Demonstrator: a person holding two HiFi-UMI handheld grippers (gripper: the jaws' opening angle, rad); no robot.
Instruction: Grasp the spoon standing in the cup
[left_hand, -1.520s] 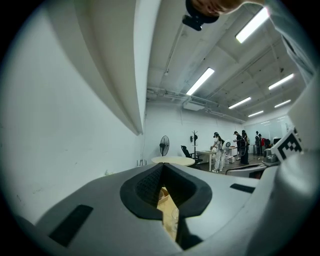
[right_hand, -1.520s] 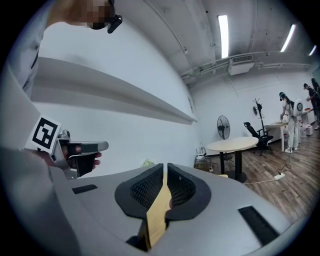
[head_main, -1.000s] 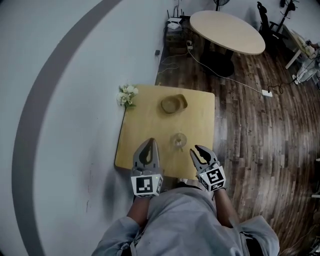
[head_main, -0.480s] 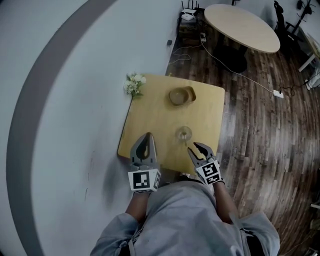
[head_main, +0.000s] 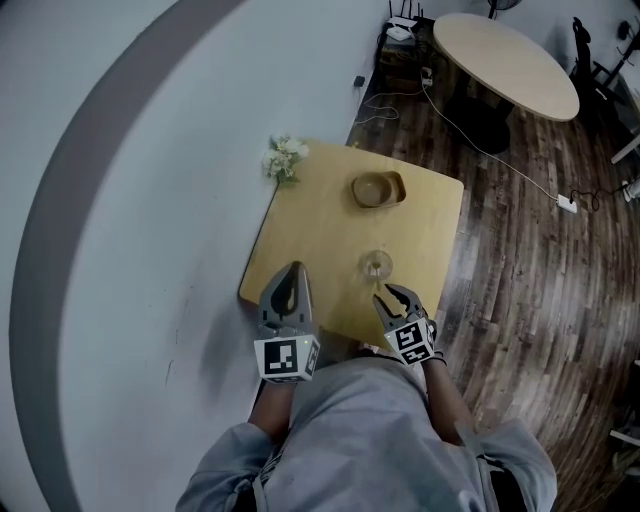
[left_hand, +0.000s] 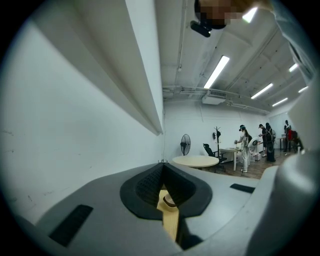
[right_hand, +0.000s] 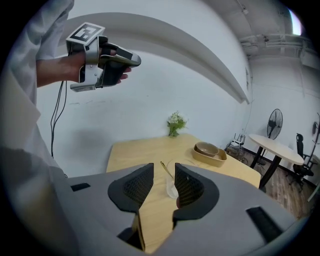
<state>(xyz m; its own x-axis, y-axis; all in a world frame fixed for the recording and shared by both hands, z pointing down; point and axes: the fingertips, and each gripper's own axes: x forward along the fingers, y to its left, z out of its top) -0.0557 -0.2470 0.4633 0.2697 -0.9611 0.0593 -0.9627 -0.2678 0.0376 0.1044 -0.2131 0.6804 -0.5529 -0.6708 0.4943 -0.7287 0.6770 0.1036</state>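
A clear glass cup (head_main: 376, 266) stands on the near right part of the wooden table (head_main: 310, 240). A gold-handled spoon (right_hand: 168, 172) leans in it. My right gripper (head_main: 386, 294) sits just short of the cup, pointing at it. In the right gripper view its jaws (right_hand: 163, 166) are opening. Nothing lies between the pads, and the cup (right_hand: 172, 189) and spoon are just beyond the tips. My left gripper (head_main: 293, 274) hovers over the table's near left edge with its tips together and nothing held. It is raised in the right gripper view (right_hand: 102, 55).
A tan bowl (head_main: 377, 189) rests on the far side of the table, also visible in the right gripper view (right_hand: 207, 150). A small bunch of white flowers (head_main: 284, 157) stands at the far left corner by the wall. A round table (head_main: 505, 62) and people are beyond.
My right gripper has slid left until it lines up behind the cup, and its jaws have widened. The left gripper has kept its place at the near left edge.
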